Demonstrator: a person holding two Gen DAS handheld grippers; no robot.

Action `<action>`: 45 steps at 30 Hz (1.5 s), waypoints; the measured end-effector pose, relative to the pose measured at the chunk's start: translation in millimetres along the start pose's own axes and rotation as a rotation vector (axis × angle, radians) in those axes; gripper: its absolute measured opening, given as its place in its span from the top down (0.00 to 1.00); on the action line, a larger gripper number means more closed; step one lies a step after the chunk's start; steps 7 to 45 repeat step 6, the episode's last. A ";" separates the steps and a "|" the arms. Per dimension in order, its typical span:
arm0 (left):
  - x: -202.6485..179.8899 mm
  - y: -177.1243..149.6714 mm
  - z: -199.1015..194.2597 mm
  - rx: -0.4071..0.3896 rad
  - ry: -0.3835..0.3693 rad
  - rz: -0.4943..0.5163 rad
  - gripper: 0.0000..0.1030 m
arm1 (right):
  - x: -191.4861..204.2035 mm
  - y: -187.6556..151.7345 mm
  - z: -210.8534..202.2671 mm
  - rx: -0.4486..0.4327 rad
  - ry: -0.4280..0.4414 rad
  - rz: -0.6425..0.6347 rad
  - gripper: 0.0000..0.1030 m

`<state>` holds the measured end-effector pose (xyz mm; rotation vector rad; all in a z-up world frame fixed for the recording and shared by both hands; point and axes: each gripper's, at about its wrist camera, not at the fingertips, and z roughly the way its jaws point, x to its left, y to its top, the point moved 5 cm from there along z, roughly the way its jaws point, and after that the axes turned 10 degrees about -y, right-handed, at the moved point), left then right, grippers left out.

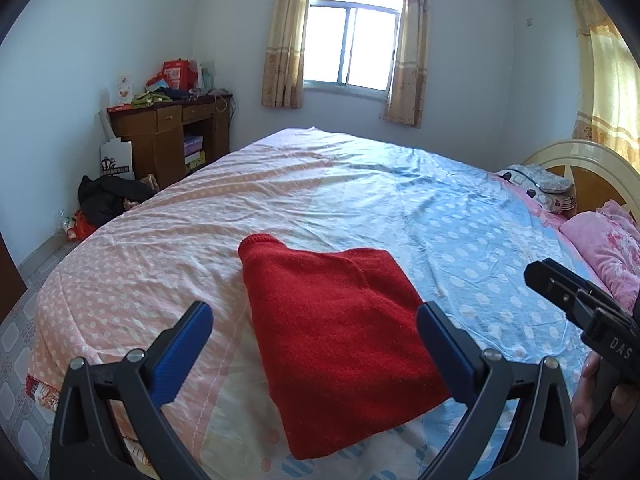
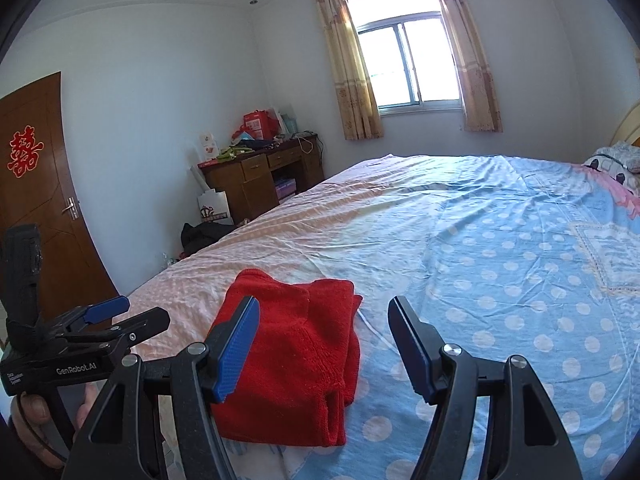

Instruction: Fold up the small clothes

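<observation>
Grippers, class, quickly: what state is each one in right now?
Left tool: open, holding nothing; the red sweater lies folded on the bed beyond its fingers.
Right tool: open, holding nothing.

A wide bed [image 1: 360,184] spread with a wrinkled, polka-dotted pink-and-blue sheet carries a folded red knitted garment [image 1: 340,320] near its front edge; pink floral pillows [image 1: 608,248] lie by the headboard.

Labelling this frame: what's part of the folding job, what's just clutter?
Job:
red knit, folded, on the bed
left tongs, right tongs, both open, empty

Clutter:
desk
pillows
black bag
curtains
door
</observation>
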<state>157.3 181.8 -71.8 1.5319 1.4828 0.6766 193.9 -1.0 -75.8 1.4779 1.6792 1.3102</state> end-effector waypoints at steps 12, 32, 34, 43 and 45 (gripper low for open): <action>-0.9 0.9 -2.2 -0.021 0.010 0.021 0.00 | 0.0 -3.1 3.1 0.018 0.001 0.001 0.34; -0.9 0.9 -2.2 -0.021 0.010 0.021 0.00 | 0.0 -3.1 3.1 0.018 0.001 0.001 0.34; -0.9 0.9 -2.2 -0.021 0.010 0.021 0.00 | 0.0 -3.1 3.1 0.018 0.001 0.001 0.34; -0.9 0.9 -2.2 -0.021 0.010 0.021 0.00 | 0.0 -3.1 3.1 0.018 0.001 0.001 0.34; -0.9 0.9 -2.2 -0.021 0.010 0.021 0.00 | 0.0 -3.1 3.1 0.018 0.001 0.001 0.34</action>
